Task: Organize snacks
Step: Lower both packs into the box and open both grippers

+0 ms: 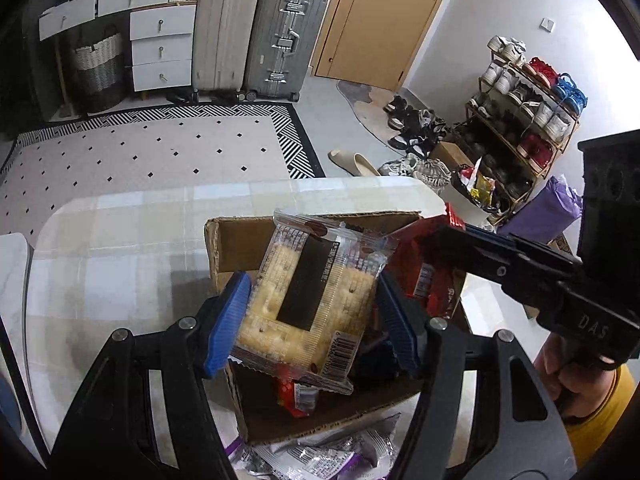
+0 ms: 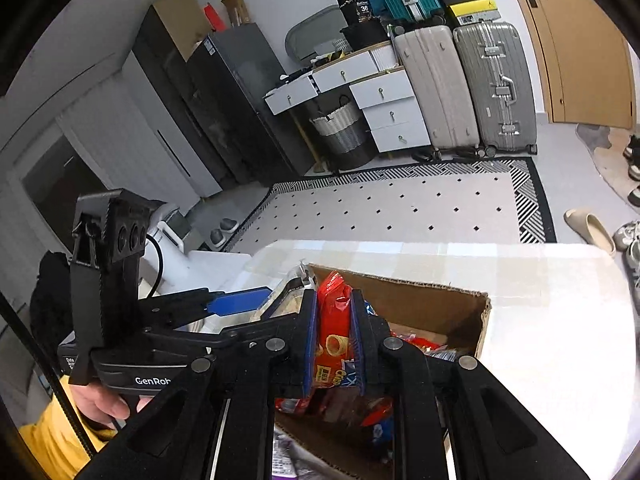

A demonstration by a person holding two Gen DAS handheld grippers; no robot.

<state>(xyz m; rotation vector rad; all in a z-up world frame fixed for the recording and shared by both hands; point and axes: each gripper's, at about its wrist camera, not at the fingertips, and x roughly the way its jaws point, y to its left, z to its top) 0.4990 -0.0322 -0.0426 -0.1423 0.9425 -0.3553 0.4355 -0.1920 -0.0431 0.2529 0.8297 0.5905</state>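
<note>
My left gripper (image 1: pixel 316 316) is shut on a clear cracker packet (image 1: pixel 308 300) with a dark label, held flat above an open cardboard box (image 1: pixel 240 240) on the table. My right gripper (image 2: pixel 334 344) is shut on a red snack packet (image 2: pixel 334 332), held upright over the same box (image 2: pixel 440 304). The right gripper also shows in the left wrist view (image 1: pixel 460 236), holding the red packet (image 1: pixel 420 264) at the box's right side. The left gripper's blue finger (image 2: pixel 240 302) and the cracker packet (image 2: pixel 290 300) show in the right wrist view. More red packets (image 1: pixel 298 396) lie in the box.
The box stands on a pale checked tablecloth (image 1: pixel 120 248). Silver and purple packets (image 1: pixel 320 456) lie on the table in front of the box. Beyond the table are a dotted rug (image 1: pixel 140 152), suitcases (image 1: pixel 280 36), white drawers (image 1: pixel 160 48) and a shoe rack (image 1: pixel 520 120).
</note>
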